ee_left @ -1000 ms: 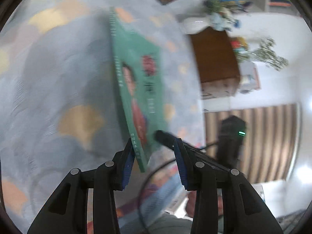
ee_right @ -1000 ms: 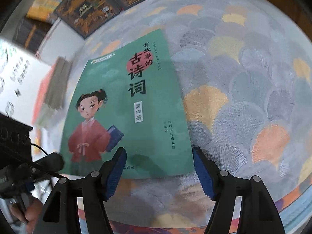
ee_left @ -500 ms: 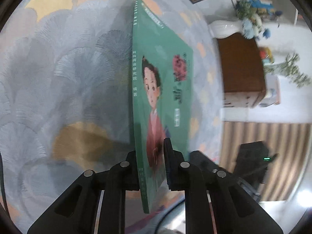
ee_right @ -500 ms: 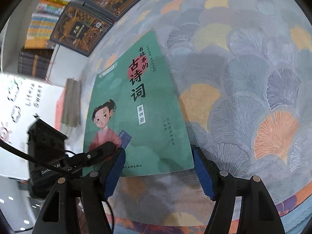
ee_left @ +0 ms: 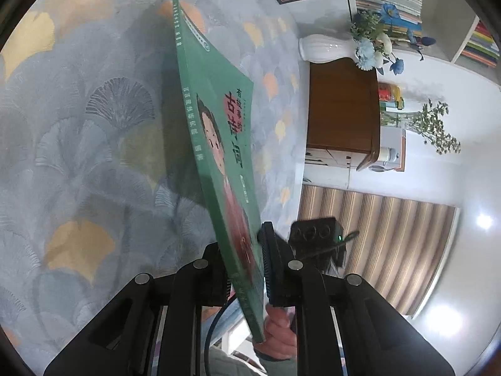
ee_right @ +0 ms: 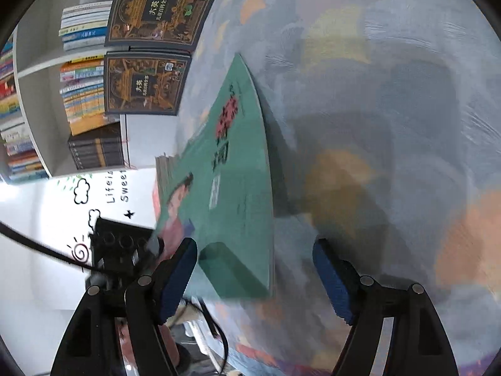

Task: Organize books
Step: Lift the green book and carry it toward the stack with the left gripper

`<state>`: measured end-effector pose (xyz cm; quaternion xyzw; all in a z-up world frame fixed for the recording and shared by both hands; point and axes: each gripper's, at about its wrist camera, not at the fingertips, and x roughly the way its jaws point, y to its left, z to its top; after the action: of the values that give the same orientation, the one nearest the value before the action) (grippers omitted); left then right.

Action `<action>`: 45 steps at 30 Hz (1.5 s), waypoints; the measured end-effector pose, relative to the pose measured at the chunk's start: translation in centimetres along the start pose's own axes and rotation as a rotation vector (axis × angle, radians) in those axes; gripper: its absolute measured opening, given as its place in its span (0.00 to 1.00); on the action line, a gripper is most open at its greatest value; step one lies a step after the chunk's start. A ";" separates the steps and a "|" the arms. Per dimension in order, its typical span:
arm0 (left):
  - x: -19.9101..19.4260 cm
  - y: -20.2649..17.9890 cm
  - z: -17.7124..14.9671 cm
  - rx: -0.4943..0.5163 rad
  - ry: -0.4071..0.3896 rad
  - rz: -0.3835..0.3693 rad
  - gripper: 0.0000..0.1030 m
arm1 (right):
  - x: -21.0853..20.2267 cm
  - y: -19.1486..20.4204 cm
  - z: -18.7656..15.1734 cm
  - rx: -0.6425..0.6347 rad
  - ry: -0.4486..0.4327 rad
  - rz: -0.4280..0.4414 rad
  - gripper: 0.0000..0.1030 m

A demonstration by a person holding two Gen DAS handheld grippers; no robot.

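Observation:
A green picture book (ee_left: 213,125) with a girl on its cover stands tilted up on its long edge over the leaf-patterned tablecloth (ee_left: 94,125). My left gripper (ee_left: 244,244) is shut on the book's near end, one pad on each cover. In the right wrist view the same green book (ee_right: 238,172) rises at a slant. My right gripper (ee_right: 255,244) is open, its jaws closing slightly. The book's near corner lies between its fingers (ee_right: 332,275), and the pads do not press on it. The left gripper's black body (ee_right: 119,241) shows at the lower left there.
Two dark ornate books (ee_right: 159,6) (ee_right: 144,84) lie at the table's far edge before a full bookshelf (ee_right: 81,100). Beyond the table stand a white vase (ee_left: 322,48) of flowers and a wooden cabinet (ee_left: 341,109). A hand (ee_left: 278,338) shows below the book.
The left gripper shut on the green book's near end and tipped it up from flat onto its edge. The right gripper rolled and shifted, and its view is now blurred.

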<state>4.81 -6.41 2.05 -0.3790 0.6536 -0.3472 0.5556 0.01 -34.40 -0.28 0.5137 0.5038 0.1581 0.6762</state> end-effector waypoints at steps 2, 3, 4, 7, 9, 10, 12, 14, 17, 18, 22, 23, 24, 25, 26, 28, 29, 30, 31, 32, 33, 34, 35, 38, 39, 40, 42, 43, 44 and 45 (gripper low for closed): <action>-0.3 0.4 0.1 -0.012 -0.008 0.008 0.12 | 1.1 0.7 0.6 0.003 0.007 -0.002 0.53; -0.3 0.3 0.3 -0.014 -0.016 0.027 0.12 | 1.5 0.9 0.8 0.000 0.014 -0.017 0.46; -0.3 0.3 0.4 -0.011 -0.023 0.047 0.12 | 1.8 1.2 0.9 -0.016 0.018 -0.043 0.44; -0.8 0.5 0.3 0.029 -0.053 0.148 0.12 | 2.4 3.5 0.3 -0.146 0.006 -0.171 0.41; -1.0 0.1 0.0 0.101 -0.072 0.253 0.12 | 2.7 5.3 -0.6 -0.257 -0.015 -0.269 0.39; -0.9 -0.3 -0.3 0.146 -0.083 0.315 0.14 | 2.9 6.2 -1.1 -0.308 -0.026 -0.317 0.39; -0.7 -1.0 -0.7 0.210 -0.101 0.377 0.14 | 3.5 7.6 -2.1 -0.412 -0.038 -0.415 0.38; -0.9 -1.9 -1.3 0.270 -0.138 0.430 0.13 | 4.2 9.0 -3.1 -0.509 -0.051 -0.495 0.38; -1.9 -2.9 -1.9 0.337 -0.192 0.444 0.13 | 4.4 9.9 -3.9 -0.575 -0.056 -0.526 0.38; -2.5 -3.1 -2.1 0.351 -0.207 0.429 0.13 | 4.3 10.1 -4.0 -0.582 -0.061 -0.522 0.38; -4.0 -4.4 -2.4 0.411 -0.258 0.418 0.13 | 3.8 11.8 -4.6 -0.625 -0.083 -0.505 0.38; -4.3 -4.5 -2.5 0.420 -0.267 0.416 0.13 | 3.8 12.4 -4.8 -0.642 -0.088 -0.509 0.38; -4.8 -4.7 -2.6 0.425 -0.280 0.409 0.13 | 3.9 13.2 -5.0 -0.666 -0.095 -0.519 0.38; -5.2 -4.9 -2.6 0.425 -0.293 0.399 0.14 | 3.9 13.8 -5.2 -0.687 -0.100 -0.526 0.38; -5.9 -5.1 -2.6 0.422 -0.311 0.385 0.14 | 4.0 14.6 -5.4 -0.715 -0.106 -0.531 0.38; -7.4 -5.6 -2.6 0.426 -0.349 0.375 0.14 | 4.4 16.2 -5.7 -0.742 -0.112 -0.528 0.38; -8.3 -5.7 -2.9 0.432 -0.373 0.374 0.14 | 4.6 17.1 -5.8 -0.756 -0.115 -0.522 0.38; -9.0 -6.1 -2.9 0.437 -0.395 0.374 0.14 | 4.9 18.1 -5.9 -0.778 -0.119 -0.512 0.38; -10.2 -6.4 -2.9 0.441 -0.424 0.372 0.14 | 5.2 19.1 -6.1 -0.806 -0.124 -0.502 0.38; -11.8 -6.6 -2.9 0.442 -0.462 0.365 0.14 | 5.7 20.4 -6.3 -0.838 -0.127 -0.490 0.38; -13.0 -6.7 -2.8 0.439 -0.489 0.359 0.14 | 6.3 21.5 -6.5 -0.862 -0.129 -0.479 0.39; -14.2 -6.7 -2.6 0.434 -0.519 0.355 0.14 | 7.1 22.9 -6.7 -0.893 -0.126 -0.462 0.39; -16.1 -6.7 -2.4 0.423 -0.563 0.351 0.15 | 7.9 23.9 -6.8 -0.916 -0.121 -0.450 0.39; -20.3 -6.3 -1.5 0.390 -0.656 0.349 0.14 | 11.1 27.8 -7.3 -0.997 -0.107 -0.417 0.39; -21.5 -6.1 -1.4 0.384 -0.683 0.353 0.15 | 12.2 29.1 -7.5 -1.022 -0.104 -0.404 0.39; -23.0 -5.9 -1.2 0.377 -0.717 0.360 0.15 | 13.2 30.2 -7.7 -1.046 -0.103 -0.390 0.39; -25.2 -5.5 -0.6 0.368 -0.762 0.378 0.15 | 15.5 32.3 -8.1 -1.097 -0.102 -0.368 0.39; -26.0 -5.4 -0.4 0.364 -0.779 0.387 0.15 | 16.5 33.0 -8.2 -1.113 -0.099 -0.360 0.40; -27.3 -5.2 0.1 0.356 -0.801 0.402 0.15 | 17.6 33.7 -8.2 -1.122 -0.095 -0.353 0.40; -28.0 -4.9 0.4 0.348 -0.813 0.411 0.15 | 18.7 34.5 -7.9 -1.124 -0.087 -0.346 0.40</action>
<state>8.45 15.95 19.20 -0.2484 0.3775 -0.1583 0.8779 12.05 -1.94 19.73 -0.0071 0.3907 0.2671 0.8809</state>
